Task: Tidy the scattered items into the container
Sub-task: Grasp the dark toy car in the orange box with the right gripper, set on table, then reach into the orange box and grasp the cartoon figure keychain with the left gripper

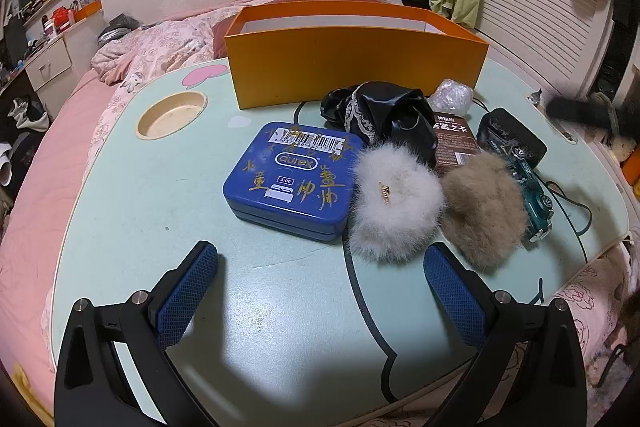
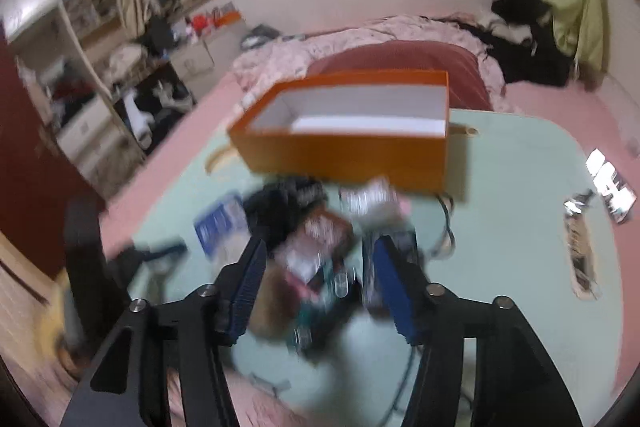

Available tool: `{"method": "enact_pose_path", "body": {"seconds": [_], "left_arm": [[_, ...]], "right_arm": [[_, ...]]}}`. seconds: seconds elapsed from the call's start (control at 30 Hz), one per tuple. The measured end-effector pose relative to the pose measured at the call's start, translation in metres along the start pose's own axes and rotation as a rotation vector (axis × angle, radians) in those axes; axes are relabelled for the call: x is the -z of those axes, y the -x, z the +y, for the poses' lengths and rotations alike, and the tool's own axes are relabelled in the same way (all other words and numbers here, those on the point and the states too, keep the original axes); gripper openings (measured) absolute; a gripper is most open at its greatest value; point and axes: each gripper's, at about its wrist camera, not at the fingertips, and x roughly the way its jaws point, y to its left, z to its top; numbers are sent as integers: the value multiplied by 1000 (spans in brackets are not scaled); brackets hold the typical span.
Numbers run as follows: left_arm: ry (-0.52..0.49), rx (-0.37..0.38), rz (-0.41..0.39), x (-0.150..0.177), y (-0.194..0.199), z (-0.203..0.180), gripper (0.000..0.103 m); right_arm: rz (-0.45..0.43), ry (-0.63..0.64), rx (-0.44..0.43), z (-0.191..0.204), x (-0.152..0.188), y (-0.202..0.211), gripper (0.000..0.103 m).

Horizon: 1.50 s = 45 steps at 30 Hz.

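An orange box stands open-topped at the far side of the pale green table. In front of it lie a blue tin, a white fur puff, a beige fur puff, black satin cloth, a brown card pack, a black case and a teal toy car. My left gripper is open over bare table, short of the tin. The right wrist view is blurred. My right gripper hangs open above the pile, short of the orange box.
A round cup recess sits in the table's left part. A crumpled clear plastic wad lies by the box. A black cable trails off the right edge. A pink bed surrounds the table, and shelves and clutter line the walls.
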Motion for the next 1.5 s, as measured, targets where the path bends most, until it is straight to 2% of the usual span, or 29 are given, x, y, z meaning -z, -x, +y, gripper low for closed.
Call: {"method": "enact_pose_path", "body": {"seconds": [0.17,0.27,0.3,0.37,0.47,0.6,0.77,0.87,0.9,0.97,1.0,1.1,1.17,1.2,1.23,1.27,1.4,1.5], "left_arm": [[6,-7,0,0,1,-1,103],[12,-15,2,0,1,-1,103],[13,-18,1,0,1,-1,103],[18,-17,1,0,2,0,103],[29,3,-7,-1,3,2,103],[17,-10,1,-1,2,0,103],[24,20,-62,-4,16,2,103],[18,43,-70,-11,23,5,102],[14,48,-73,-16,26,7,101],[-2,52,-80,-30,33,11,89],[-15,52,-73,-41,36,14,87],[-38,46,-28,-84,37,24,73],[-40,67,11,-114,32,31,58],[-43,74,45,-129,26,33,52],[-46,78,84,-144,18,35,42],[-50,80,130,-159,8,36,36],[-46,98,316,-200,-35,36,35],[-85,53,413,-211,-60,26,33]], "right_arm": [[46,37,135,12,39,-14,68],[66,55,232,11,55,-34,84],[46,74,266,14,57,-35,95],[67,73,232,12,58,-41,103],[65,62,218,6,59,-41,103],[58,68,214,5,60,-40,103],[47,84,198,5,58,-40,103],[40,90,193,6,58,-40,103],[38,90,193,6,58,-40,103],[38,91,193,7,58,-40,103],[37,91,192,7,58,-40,103],[36,92,192,7,59,-40,103],[36,92,192,7,59,-40,103],[36,92,192,7,59,-40,103],[36,92,192,7,59,-40,103],[36,92,192,8,59,-40,103],[35,93,192,8,59,-40,103],[34,93,191,8,58,-40,103]]}}
